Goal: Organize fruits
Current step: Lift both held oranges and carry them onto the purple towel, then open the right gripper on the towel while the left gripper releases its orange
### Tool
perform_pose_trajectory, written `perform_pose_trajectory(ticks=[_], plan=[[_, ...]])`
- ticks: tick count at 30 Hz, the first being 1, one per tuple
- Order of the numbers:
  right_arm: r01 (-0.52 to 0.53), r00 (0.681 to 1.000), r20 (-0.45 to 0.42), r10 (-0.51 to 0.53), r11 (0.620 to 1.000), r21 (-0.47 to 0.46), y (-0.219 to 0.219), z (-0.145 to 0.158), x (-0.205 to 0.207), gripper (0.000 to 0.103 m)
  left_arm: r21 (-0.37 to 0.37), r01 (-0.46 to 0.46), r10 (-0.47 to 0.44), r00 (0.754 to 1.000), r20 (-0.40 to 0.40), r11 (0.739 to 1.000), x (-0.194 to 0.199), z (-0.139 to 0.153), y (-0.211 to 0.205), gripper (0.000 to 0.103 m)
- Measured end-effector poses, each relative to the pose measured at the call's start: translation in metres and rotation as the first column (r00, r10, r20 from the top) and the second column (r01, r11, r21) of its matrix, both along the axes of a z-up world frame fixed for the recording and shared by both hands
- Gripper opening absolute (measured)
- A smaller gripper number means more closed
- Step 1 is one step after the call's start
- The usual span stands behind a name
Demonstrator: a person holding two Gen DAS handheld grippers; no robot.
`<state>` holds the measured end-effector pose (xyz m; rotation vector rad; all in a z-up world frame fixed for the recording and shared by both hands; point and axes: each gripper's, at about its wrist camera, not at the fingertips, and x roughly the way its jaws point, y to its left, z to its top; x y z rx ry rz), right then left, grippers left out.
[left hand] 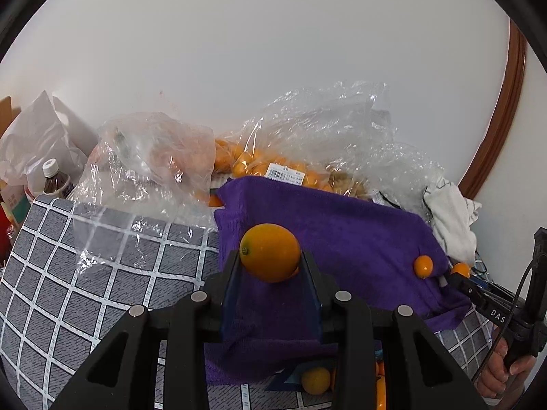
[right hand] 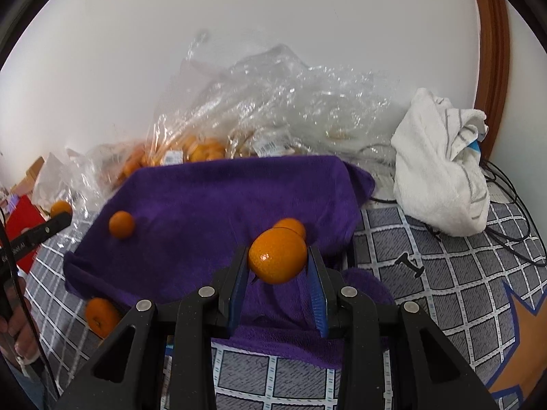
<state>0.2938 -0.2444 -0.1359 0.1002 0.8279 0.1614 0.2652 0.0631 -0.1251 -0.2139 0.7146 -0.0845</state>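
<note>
My left gripper (left hand: 270, 263) has its two fingers (left hand: 228, 273) pressed on a small orange fruit (left hand: 270, 256). The fruit sits right at the fingertips, up above the purple towel (left hand: 342, 225). My right gripper (right hand: 277, 263) also squeezes a fruit, a round orange (right hand: 277, 259), between its blue pads (right hand: 239, 280). That one is over the near part of the towel too.

The towel lies on a gray checked cloth (left hand: 85, 273). On the towel I see one small loose fruit (left hand: 423, 265) near its right edge in the left view. In the right view a loose fruit (right hand: 121, 224) lies on the left side of the towel, and another (right hand: 293, 226) peeks out just behind the one I hold. One more orange (right hand: 101, 316) lies on the checked cloth, just beside the towel's near left edge.

Behind the towel are crinkly clear bags (left hand: 307, 136) with many orange fruits inside (left hand: 246, 162). A white cloth (right hand: 441, 177) is bunched up to the right, near some black wires (right hand: 512, 239). A bottle (left hand: 56, 181) stands far left.
</note>
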Motion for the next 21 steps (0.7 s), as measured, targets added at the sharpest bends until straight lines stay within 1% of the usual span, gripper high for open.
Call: perform_pose_trajectory(ticks=[2, 7, 13, 21], plan=[[-0.006, 1.0, -0.012, 0.006, 1.0, -0.01, 0.002, -0.004, 0.001, 0.034, 0.008, -0.001, 0.001, 1.0, -0.018, 1.0, 0.002, -0.004, -0.001, 0.032], [-0.018, 0.999, -0.037, 0.017, 1.0, -0.017, 0.005, -0.01, 0.003, 0.034, -0.003, 0.005, -0.006, 0.997, -0.075, 1.0, 0.008, -0.013, -0.003, 0.032], [-0.03, 0.998, -0.064, 0.029, 0.999, -0.02, 0.007, -0.016, 0.004, 0.034, 0.031, 0.02, -0.016, 0.993, -0.119, 0.999, 0.01, -0.021, -0.011, 0.032], [-0.052, 0.995, -0.091, 0.047, 0.998, -0.044, 0.014, -0.023, 0.005, 0.034, 0.056, 0.032, -0.024, 0.989, -0.145, 0.998, 0.013, -0.026, -0.014, 0.032]])
